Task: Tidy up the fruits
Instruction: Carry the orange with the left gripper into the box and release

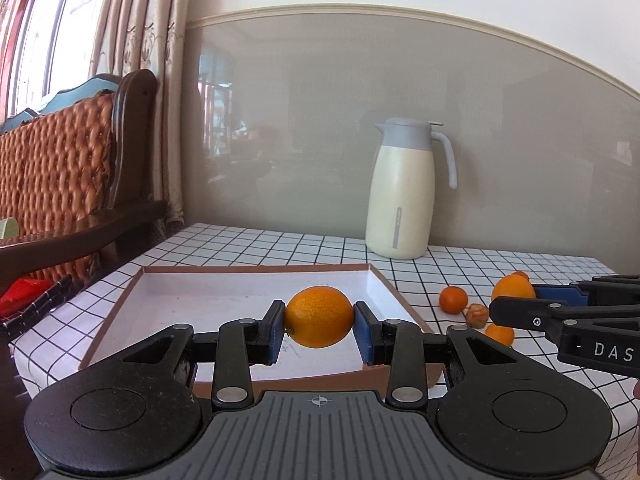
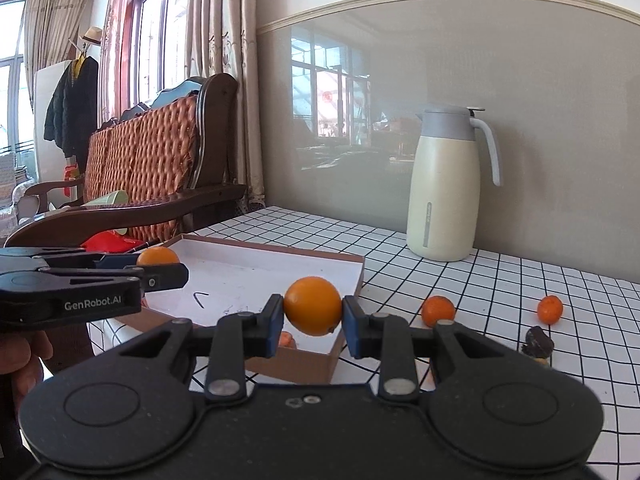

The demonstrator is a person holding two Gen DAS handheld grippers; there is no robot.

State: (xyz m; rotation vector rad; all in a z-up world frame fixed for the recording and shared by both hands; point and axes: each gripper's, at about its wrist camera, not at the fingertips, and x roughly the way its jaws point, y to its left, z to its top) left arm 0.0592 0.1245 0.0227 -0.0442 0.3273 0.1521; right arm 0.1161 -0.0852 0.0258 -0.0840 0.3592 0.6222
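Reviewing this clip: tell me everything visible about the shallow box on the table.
The shallow box is an open rectangular tray or lid, seemingly cardboard, with brown outer walls and rim and a white inside. It lies flat on the checked tablecloth, near the table's left edge, left of the loose small oranges. Its floor looks bare apart from faint dark pen-like marks. No fruit shows inside; whether the tongs' oranges touch it cannot be told.

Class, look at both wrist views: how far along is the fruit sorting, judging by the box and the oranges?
Done: nothing lies in the shallow box yet. In hand: the left gripper and right gripper each clamp an orange, both held above the box. Left: the small oranges on the checked tablecloth.
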